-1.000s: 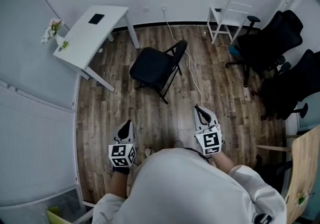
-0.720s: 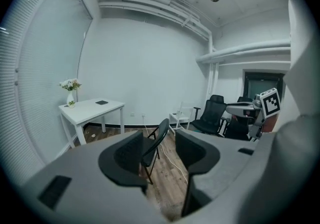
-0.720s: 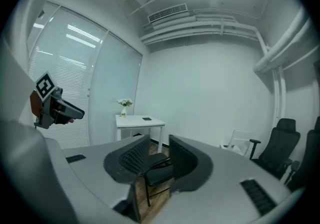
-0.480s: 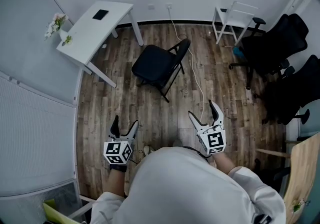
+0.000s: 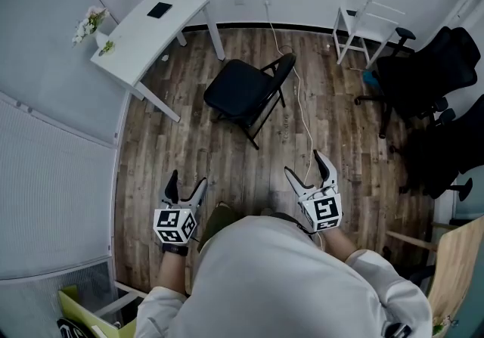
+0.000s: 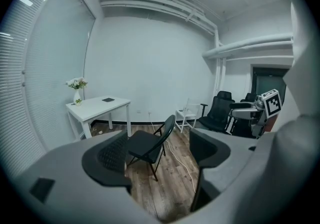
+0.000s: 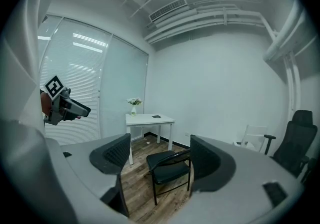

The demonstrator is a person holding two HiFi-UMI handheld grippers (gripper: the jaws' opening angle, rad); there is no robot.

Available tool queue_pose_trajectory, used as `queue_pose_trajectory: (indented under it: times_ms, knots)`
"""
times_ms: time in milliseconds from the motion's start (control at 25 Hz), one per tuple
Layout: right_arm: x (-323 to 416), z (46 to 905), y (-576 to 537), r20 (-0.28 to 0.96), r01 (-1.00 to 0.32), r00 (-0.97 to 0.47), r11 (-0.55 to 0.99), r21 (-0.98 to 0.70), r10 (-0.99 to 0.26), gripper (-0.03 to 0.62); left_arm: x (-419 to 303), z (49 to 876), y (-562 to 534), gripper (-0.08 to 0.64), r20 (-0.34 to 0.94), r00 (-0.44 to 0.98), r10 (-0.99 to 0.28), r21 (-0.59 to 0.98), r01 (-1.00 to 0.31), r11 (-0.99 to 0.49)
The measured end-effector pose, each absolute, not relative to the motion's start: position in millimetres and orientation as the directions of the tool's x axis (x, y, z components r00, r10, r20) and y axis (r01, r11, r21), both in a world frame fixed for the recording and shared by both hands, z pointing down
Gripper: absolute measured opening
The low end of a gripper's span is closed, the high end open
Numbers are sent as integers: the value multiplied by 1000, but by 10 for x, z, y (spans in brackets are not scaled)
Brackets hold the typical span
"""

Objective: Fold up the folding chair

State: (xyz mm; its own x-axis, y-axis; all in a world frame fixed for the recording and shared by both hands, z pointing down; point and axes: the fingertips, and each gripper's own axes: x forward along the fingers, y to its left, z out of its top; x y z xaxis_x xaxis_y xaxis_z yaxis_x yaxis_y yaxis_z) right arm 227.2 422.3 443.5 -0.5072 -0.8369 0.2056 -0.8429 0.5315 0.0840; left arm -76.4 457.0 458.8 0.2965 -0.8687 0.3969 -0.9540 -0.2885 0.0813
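A black folding chair (image 5: pixel 246 91) stands unfolded on the wooden floor, well ahead of both grippers. It also shows between the jaws in the left gripper view (image 6: pixel 147 145) and in the right gripper view (image 7: pixel 167 165). My left gripper (image 5: pixel 186 187) is held low at the left, jaws wide apart and empty. My right gripper (image 5: pixel 308 165) is at the right, also open with nothing between its fingers. Both point toward the chair from some distance away.
A white desk (image 5: pixel 151 26) with a vase of flowers (image 5: pixel 89 23) stands left of the chair. A white cable (image 5: pixel 301 110) runs along the floor by the chair. Black office chairs (image 5: pixel 427 79) and a small white chair (image 5: pixel 366 26) stand at the right.
Both grippers went from shut to open. The view has shifted so the chair sits a little farther up and right; the right gripper has moved slightly down.
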Motion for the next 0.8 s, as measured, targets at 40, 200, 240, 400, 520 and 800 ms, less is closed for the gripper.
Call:
queue_pose_trajectory:
  times_ms: [40,200,240,400,520,800]
  knots:
    - [2251,4444,4182,209,-841,-510,534,82,-835,377,-775,4616,4547,389,403,299,-865,82,-953,-291]
    - [2124,4455,3943,224,-833,-523,549,70,-822,376,-873,4671,4328,388,419,299,-857,92,-953,-288]
    - [2092,4447,3892,229,-831,-528,553,63,-818,376,-895,4664,4264,388,424,297,-855,95,-954,-284]
    - [1945,4397,3793,247,-807,-564,590,41,-788,376,-1003,4559,4091,388,435,282,-855,90,-958,-271]
    - [1775,4495,3613,285,-769,-603,638,40,-745,376,-1175,4457,3946,388,418,240,-876,72,-970,-231]
    - [1644,4896,3727,371,-698,-667,716,-7,-646,374,-1346,4952,4460,386,509,154,-847,110,-987,-113]
